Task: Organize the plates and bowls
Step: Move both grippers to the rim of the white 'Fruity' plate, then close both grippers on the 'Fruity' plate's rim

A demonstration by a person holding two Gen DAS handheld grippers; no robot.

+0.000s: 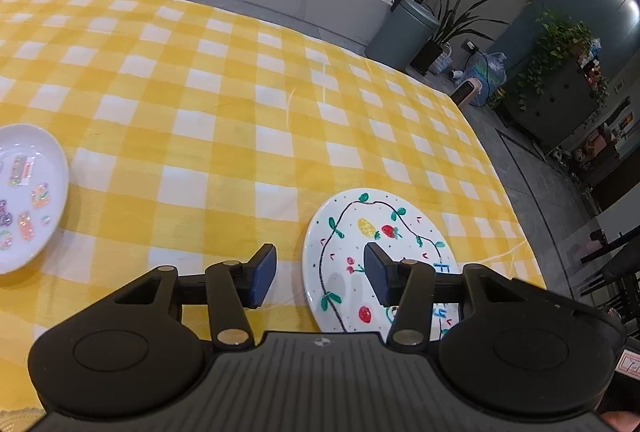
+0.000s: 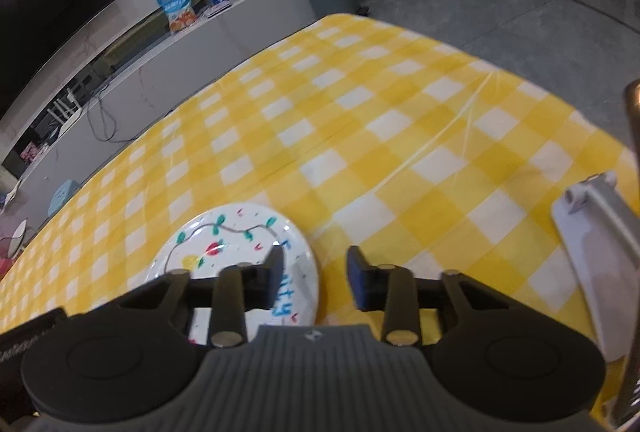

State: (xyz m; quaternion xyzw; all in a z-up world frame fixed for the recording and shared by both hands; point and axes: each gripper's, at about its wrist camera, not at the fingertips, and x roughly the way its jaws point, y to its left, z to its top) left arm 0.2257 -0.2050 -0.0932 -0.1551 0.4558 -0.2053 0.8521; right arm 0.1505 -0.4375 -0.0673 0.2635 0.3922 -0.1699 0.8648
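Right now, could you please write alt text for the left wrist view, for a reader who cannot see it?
The open left gripper hovers over the near left rim of a white plate painted with fruit and vines, on a yellow checked tablecloth. A second white plate with colourful stickers lies at the left edge.

Right claw (image 2: 316,278) parted over painted plate (image 2: 240,244) edge, gripping nothing.

- Left wrist cam sits low and close over the yellow checked tablecloth (image 1: 224,103), angled down, painted plate (image 1: 360,244) to its right.
- Right wrist cam, same tilt, has that painted plate (image 2: 240,232) on its left; both share it.
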